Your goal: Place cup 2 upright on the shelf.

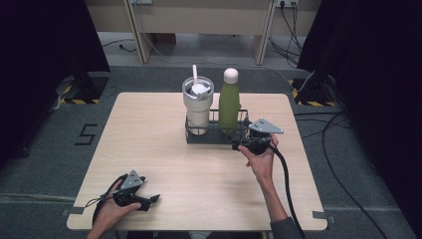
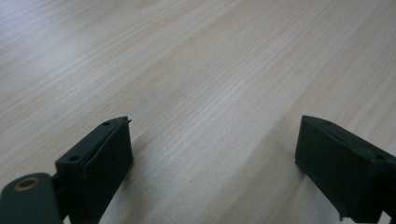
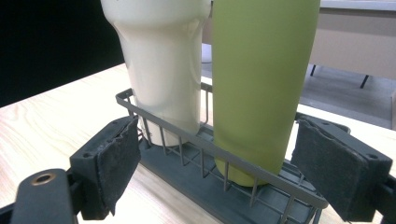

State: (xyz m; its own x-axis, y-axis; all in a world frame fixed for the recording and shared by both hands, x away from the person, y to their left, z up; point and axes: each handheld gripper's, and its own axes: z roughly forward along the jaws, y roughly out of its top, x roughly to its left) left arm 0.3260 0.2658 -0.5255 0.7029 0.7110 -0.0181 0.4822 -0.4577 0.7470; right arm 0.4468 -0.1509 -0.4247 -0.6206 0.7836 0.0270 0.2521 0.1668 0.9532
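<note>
A person's right gripper (image 1: pixel 238 145) hovers at the near right end of a dark wire rack (image 1: pixel 196 135) on a pale wooden table (image 1: pixel 149 149), its jaws spread wide and holding nothing. In the right gripper view the two padded jaws straddle the rack's rail (image 3: pixel 219 154), with a green bottle (image 3: pixel 261 88) standing inside the rack directly ahead between them, and a cream tumbler (image 3: pixel 161 60) just beyond to the left of it. From above, the tumbler (image 1: pixel 197 104) carries a lid and a white straw, and the bottle (image 1: pixel 229 102) wears a pale cap. The left gripper (image 1: pixel 152 199) rests low over bare tabletop at the near left corner, well apart from the rack, its jaws likewise wide open and empty, wood grain stretching ahead between them (image 2: pixel 210 116).
</note>
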